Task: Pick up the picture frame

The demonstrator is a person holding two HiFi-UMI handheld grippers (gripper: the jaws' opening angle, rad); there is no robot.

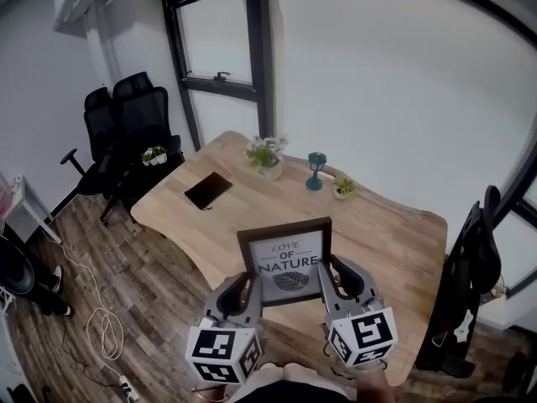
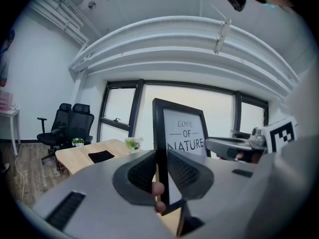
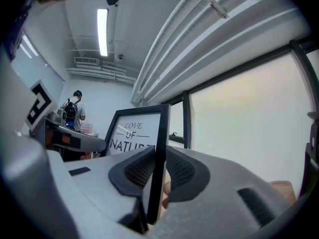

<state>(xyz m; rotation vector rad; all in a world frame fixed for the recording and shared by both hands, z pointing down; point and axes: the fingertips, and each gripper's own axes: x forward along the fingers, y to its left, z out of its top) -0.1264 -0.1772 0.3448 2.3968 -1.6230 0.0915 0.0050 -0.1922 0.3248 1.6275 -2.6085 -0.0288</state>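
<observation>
Over the near edge of the tabletop (image 1: 394,233), the picture frame (image 1: 285,260) stands upright, with the left gripper (image 1: 249,285) clamped on its left edge and the right gripper (image 1: 329,277) on its right. It seems clear of the surface, though its lower edge is hidden. Lifting well means raising both hands evenly, so the frame doesn't twist.

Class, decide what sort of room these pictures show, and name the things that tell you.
Probably a small office or meeting room: a long wooden table, two black swivel office chairs beside it, and a tall dark-framed window.
</observation>
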